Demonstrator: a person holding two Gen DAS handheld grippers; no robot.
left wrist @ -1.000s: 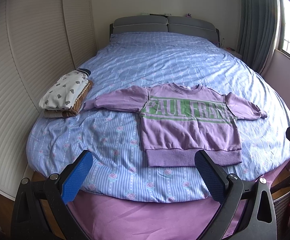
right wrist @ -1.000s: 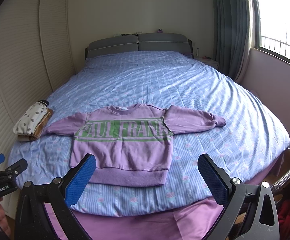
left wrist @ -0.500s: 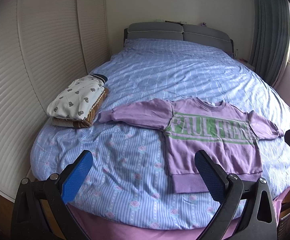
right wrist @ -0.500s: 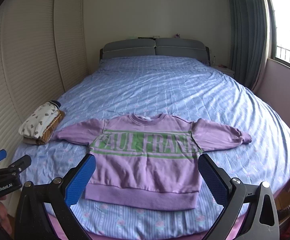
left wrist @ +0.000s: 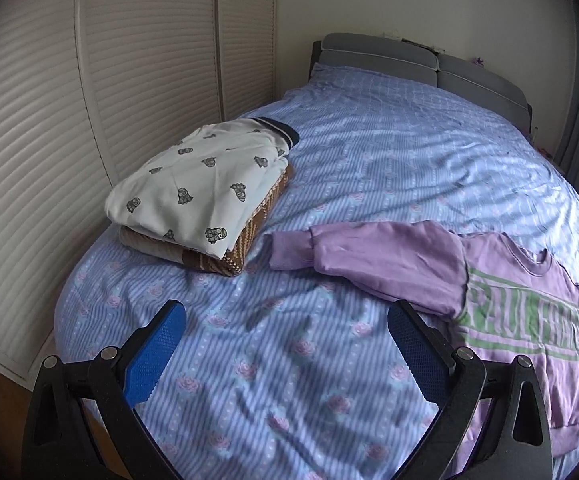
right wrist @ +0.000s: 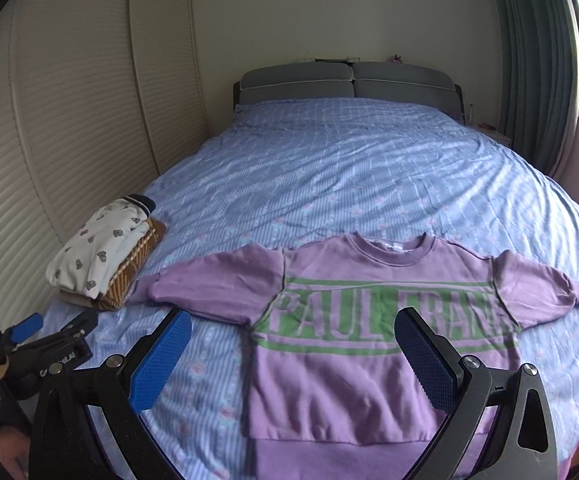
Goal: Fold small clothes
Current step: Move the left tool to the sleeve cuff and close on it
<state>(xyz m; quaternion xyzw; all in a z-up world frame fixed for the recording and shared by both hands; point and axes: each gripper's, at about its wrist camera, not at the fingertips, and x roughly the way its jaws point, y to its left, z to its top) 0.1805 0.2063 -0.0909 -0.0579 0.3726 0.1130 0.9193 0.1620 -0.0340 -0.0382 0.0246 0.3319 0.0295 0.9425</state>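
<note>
Pinching the sweatshirt (right wrist: 353, 344) at both sleeve cuffs looks best, both grippers' jaws being wide apart, holding nothing.

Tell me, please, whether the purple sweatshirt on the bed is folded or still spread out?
Spread out. The purple sweatshirt lies flat on the bed, front up, both sleeves stretched sideways, nothing folded over.
</note>
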